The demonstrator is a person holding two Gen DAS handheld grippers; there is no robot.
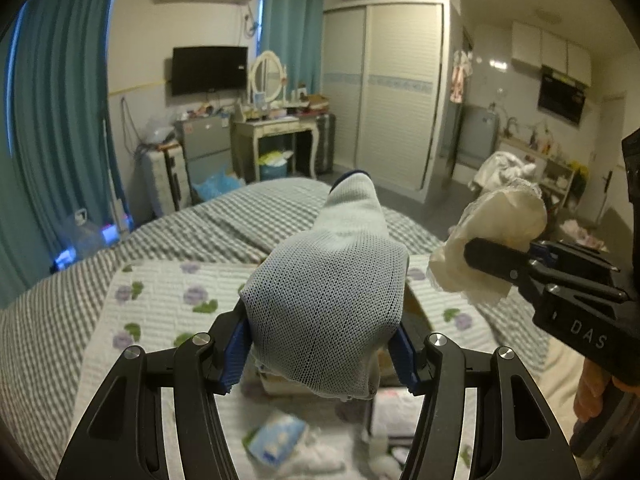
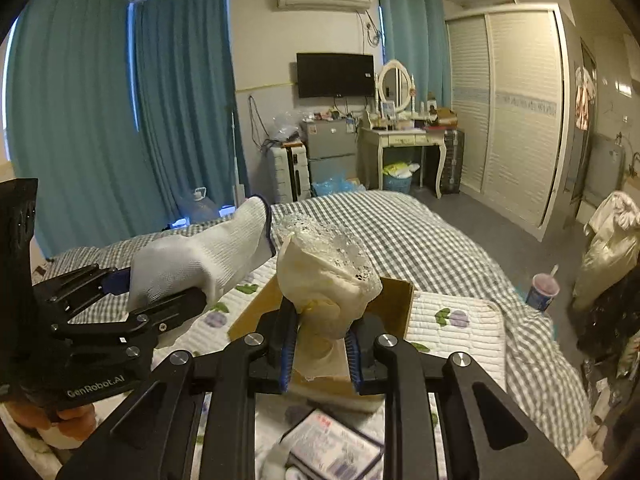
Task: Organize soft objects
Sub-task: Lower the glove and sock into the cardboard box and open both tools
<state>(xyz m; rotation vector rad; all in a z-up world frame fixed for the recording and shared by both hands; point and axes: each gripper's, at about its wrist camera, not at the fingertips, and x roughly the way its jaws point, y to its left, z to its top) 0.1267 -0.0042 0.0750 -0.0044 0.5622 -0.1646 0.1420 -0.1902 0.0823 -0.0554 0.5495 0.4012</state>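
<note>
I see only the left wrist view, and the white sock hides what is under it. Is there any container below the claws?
Observer: Yes. An open cardboard box sits on the flowered pad, just below the cream cloth that the right claw grips.
Operator: Is anything that can spill near it?
Observer: A cup with a straw appears to stand on the checked bedding, to the right of the pad.

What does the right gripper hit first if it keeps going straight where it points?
Likely the cardboard box just beyond the right gripper, which is shut on the cream lace-trimmed cloth. Past it is the checked bed. Depth is unclear, so it might pass above the box.
</note>
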